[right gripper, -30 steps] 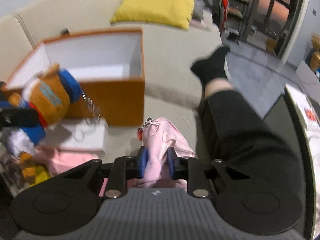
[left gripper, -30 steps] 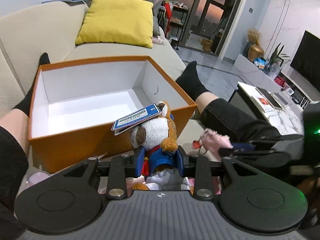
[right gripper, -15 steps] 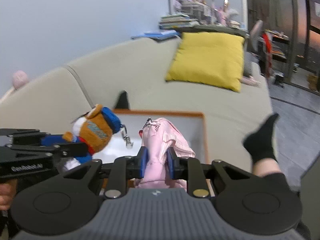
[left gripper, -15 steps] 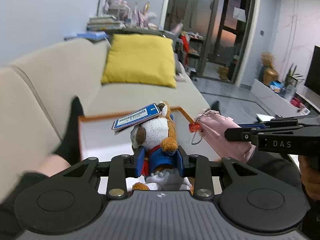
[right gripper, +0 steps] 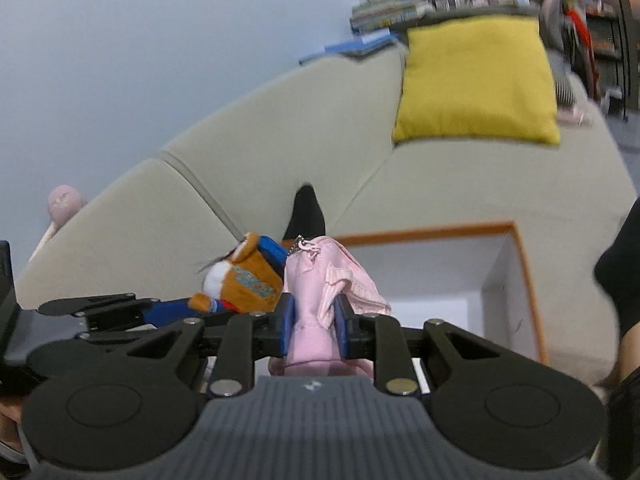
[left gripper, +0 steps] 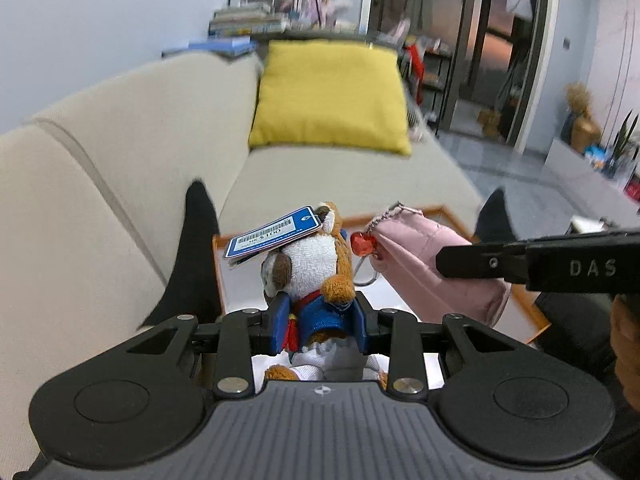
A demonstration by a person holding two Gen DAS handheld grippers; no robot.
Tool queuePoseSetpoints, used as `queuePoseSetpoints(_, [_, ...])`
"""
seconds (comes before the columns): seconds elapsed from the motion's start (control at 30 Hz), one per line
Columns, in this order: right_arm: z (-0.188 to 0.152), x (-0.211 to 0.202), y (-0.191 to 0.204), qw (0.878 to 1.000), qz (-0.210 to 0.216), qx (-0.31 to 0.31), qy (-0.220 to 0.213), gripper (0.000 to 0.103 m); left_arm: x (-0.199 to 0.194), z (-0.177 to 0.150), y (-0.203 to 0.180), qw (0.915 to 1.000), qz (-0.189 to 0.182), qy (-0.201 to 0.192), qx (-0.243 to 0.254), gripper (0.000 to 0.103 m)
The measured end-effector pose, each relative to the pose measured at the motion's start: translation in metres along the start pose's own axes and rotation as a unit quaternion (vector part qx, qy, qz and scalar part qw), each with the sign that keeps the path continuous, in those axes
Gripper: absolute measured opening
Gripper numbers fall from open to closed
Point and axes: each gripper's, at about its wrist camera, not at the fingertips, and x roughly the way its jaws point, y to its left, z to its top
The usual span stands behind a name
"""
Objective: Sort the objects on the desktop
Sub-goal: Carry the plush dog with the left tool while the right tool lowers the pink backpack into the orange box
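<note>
My left gripper (left gripper: 320,320) is clamped on a small brown-and-white plush animal in a blue jacket (left gripper: 316,276), its blue pads pinching the toy's middle; my right gripper (right gripper: 314,330) is closed just as firmly on a soft pink fabric pouch with a chain and red charm (right gripper: 316,304). In the left wrist view the pouch (left gripper: 432,268) hangs just beside the toy, close to touching it, with the right tongs reaching in from the right edge.

Both loads are now held over the open orange cardboard box with a white interior (right gripper: 520,272). A second ago the plush sat low against the box's near wall and the pouch was off to the box's right, down by the sofa seat; since then I have lifted both and swung them in over the box's opening, and neither grip has loosened along the way. The blue-and-white price tag (left gripper: 272,236) on the toy's head rides above the box's rim (left gripper: 436,211).

Beyond the box, the beige fabric sofa (left gripper: 100,184) curves away, a yellow square cushion (left gripper: 332,92) lying well behind the box on the seat. A person's black-socked foot (left gripper: 196,240) rests just left of the box.

My reading: the carry is done and the drop is what remains. Both items look soft and light, so opening the tongs should let them fall into the box, though the pouch's chain could catch on the plush.
</note>
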Motion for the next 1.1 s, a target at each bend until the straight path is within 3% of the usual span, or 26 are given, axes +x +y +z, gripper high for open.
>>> queuePoseSetpoints(0.27, [-0.004,0.059,-0.019,0.997,0.018,0.058,0.056,0.023,0.041,-0.007,0.009,0.9976,0.006,0.069,0.012,0.037])
queuePoseSetpoints(0.47, [-0.016,0.081,-0.029,0.99,0.028,0.106,0.092,0.023,0.061,-0.012,0.012,0.9936,0.012,0.107,0.035,0.037])
queuePoseSetpoints(0.83, [-0.022,0.099,-0.039,0.98,0.02,0.124,0.151,0.024,0.077,-0.022,-0.012,0.9832,0.032,0.131,0.123,0.037])
queuePoseSetpoints(1.1, [-0.031,0.091,-0.047,0.976,0.027,0.152,0.152,0.024,0.073,-0.023,-0.006,0.9844,0.014,0.123,0.124,0.039])
